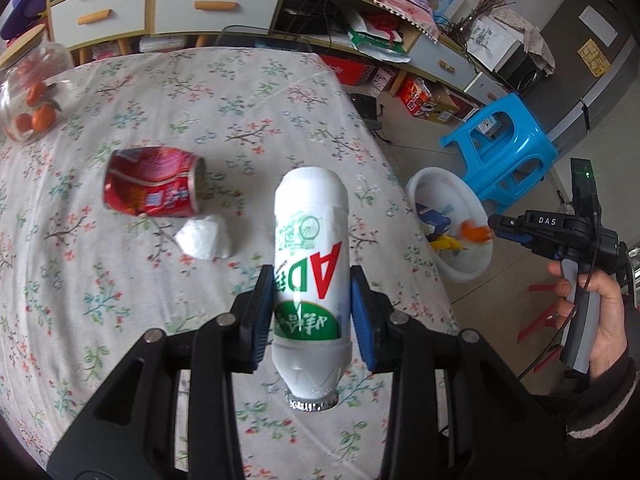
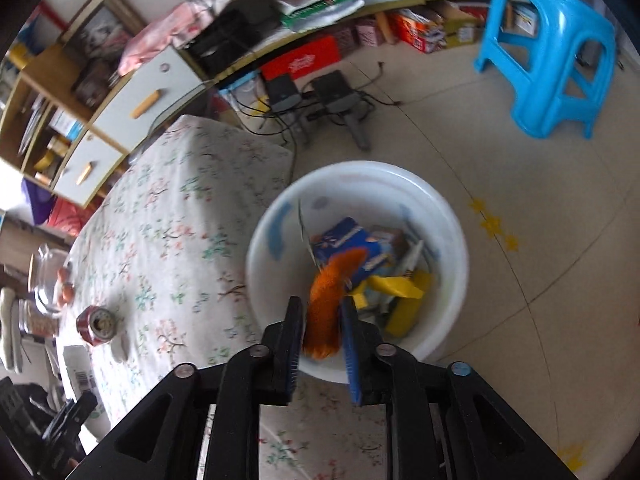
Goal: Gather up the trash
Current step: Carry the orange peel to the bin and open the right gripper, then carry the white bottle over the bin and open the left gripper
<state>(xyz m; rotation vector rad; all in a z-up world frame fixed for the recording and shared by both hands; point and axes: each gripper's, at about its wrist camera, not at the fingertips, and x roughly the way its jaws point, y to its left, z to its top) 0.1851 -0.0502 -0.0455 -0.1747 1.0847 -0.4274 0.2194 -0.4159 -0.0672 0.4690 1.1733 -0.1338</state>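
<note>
My left gripper is shut on a white milk-drink bottle with green and red print, held above the floral tablecloth. A crushed red can and a crumpled white tissue lie on the cloth ahead and to the left. My right gripper is shut on an orange peel and holds it over the white basin on the floor. The basin holds a blue packet and yellow wrappers. The right gripper also shows in the left wrist view. The can also shows in the right wrist view.
A glass jar of oranges stands at the table's far left. A blue plastic stool stands behind the basin. Two black speakers with cables sit on the floor. Drawers and cluttered shelves line the back wall.
</note>
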